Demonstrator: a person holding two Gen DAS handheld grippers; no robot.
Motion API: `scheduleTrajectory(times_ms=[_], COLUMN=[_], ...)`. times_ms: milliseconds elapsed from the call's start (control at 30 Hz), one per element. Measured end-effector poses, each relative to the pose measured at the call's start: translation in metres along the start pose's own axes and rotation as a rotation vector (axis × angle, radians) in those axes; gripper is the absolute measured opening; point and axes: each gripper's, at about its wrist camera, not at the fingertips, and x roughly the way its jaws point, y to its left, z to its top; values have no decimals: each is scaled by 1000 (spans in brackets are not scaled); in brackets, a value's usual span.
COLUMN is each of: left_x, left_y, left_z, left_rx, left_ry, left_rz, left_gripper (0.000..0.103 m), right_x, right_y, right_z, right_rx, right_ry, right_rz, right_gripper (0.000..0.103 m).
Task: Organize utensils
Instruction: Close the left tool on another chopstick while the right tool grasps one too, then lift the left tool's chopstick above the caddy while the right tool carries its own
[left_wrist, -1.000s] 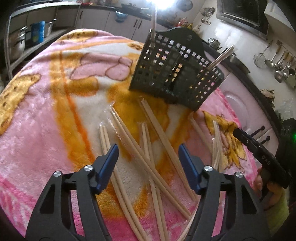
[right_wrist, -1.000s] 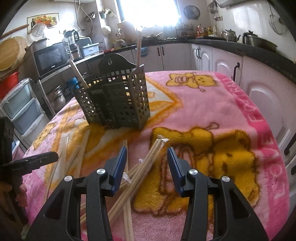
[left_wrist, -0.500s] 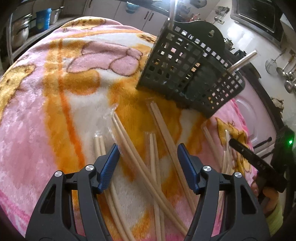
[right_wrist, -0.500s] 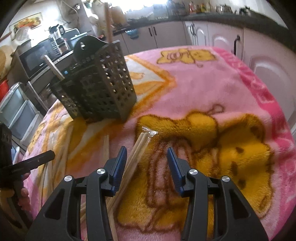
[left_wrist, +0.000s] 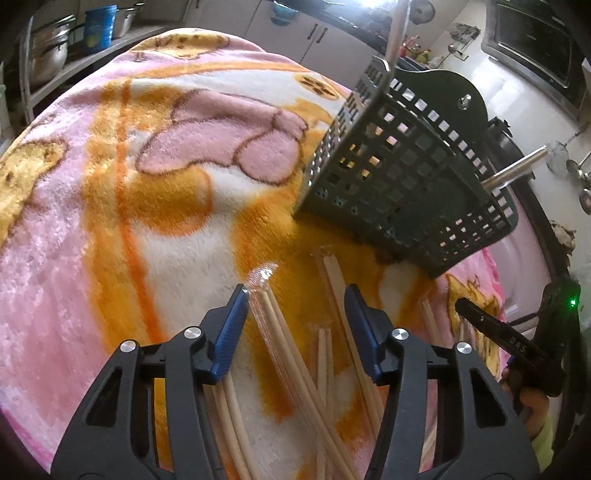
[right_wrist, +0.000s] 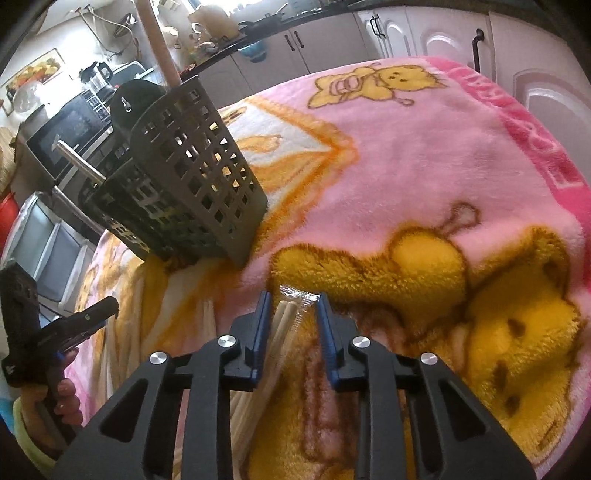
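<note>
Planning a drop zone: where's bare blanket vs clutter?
Free: pink blanket right of the utensil basket, out to the teddy print; also pink left of the basket in the left view. Crowded: the strip in front of the basket, covered by chopsticks beneath both grippers.

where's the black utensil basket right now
In the right wrist view the basket stands upper left on the pink blanket, just beyond the loose chopsticks and the right gripper; in the left wrist view it sits upper right.

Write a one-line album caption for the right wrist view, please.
Right tool straddling a plastic-wrapped pair of chopsticks on a pink blanket, its jaws apart, beside a dark slotted utensil basket.
</note>
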Motion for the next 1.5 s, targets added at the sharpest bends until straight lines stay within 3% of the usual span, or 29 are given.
scheduleTrajectory(times_ms=[100,367,567,933,1500], left_x=[2,7,-2,-52,-116], left_y=[2,5,-4,-41,-78], left_z=[3,8,9,23,58], left_rx=[-3,7,38,135,219], left_ry=[-3,0,-29,-170,-346], left_rz=[16,60,41,-49,-113], left_gripper=[39,10,3,2,2], right_x=[1,-5,-24,-73,-135], right_y=[2,3,2,16,81], right_z=[2,5,8,16,35], right_rx=[-8,-1,-1,-80,-244], right_ry=[1,-13,-46,-138,-332], right_rz=[8,28,37,34,76], right_gripper=[14,12,12,11,6])
